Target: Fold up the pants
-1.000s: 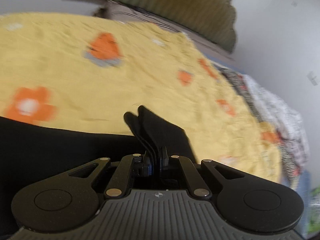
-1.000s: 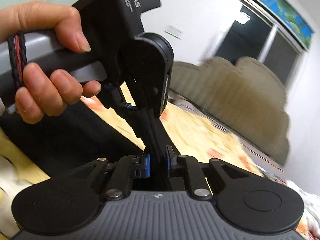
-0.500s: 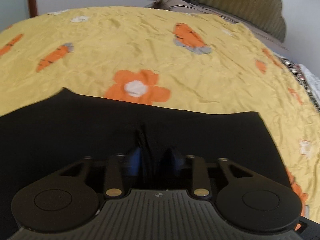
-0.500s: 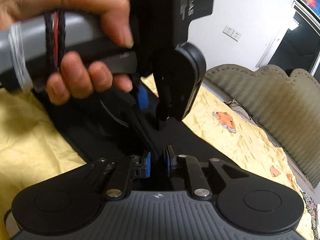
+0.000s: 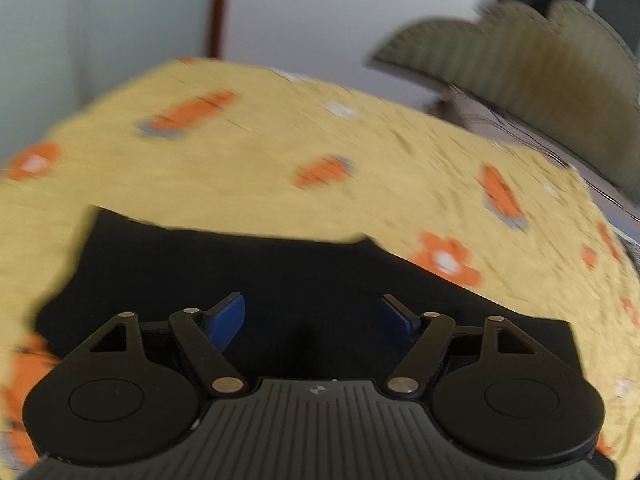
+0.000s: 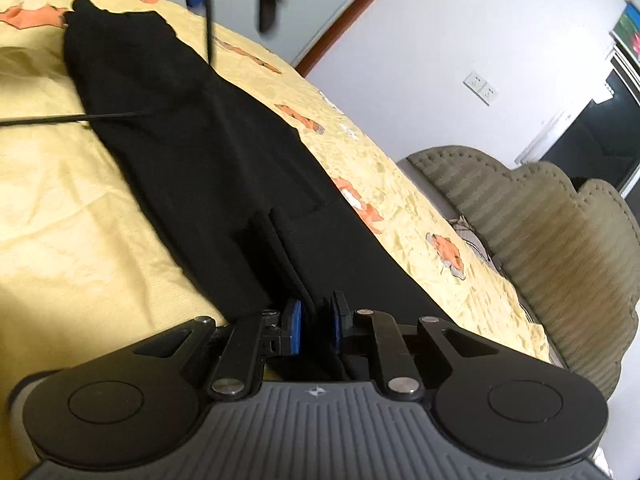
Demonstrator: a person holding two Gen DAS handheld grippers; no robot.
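Black pants (image 6: 200, 144) lie in a long folded strip across a yellow bedspread (image 6: 72, 216) printed with orange flowers and carrots. My right gripper (image 6: 317, 326) is shut on a thick bunch of the pants' edge at the near end, the layers standing up between its blue pads (image 6: 294, 326). In the left wrist view the pants (image 5: 280, 276) lie flat below my left gripper (image 5: 312, 320), whose jaws are opening wide with nothing between the blue pads (image 5: 226, 320). The other gripper's body shows blurred at the top of the right wrist view.
An olive ribbed headboard (image 6: 540, 232) stands at the bed's far side, also in the left wrist view as a headboard (image 5: 520, 64). White walls, a wall socket (image 6: 482, 86) and a dark window (image 6: 592, 136) lie beyond. A black cable (image 6: 48, 119) crosses the bedspread at left.
My left gripper let go of the pants' edge, opened wide and swung away across the bed. The right gripper kept its grip and lowered the fabric onto the folded strip.
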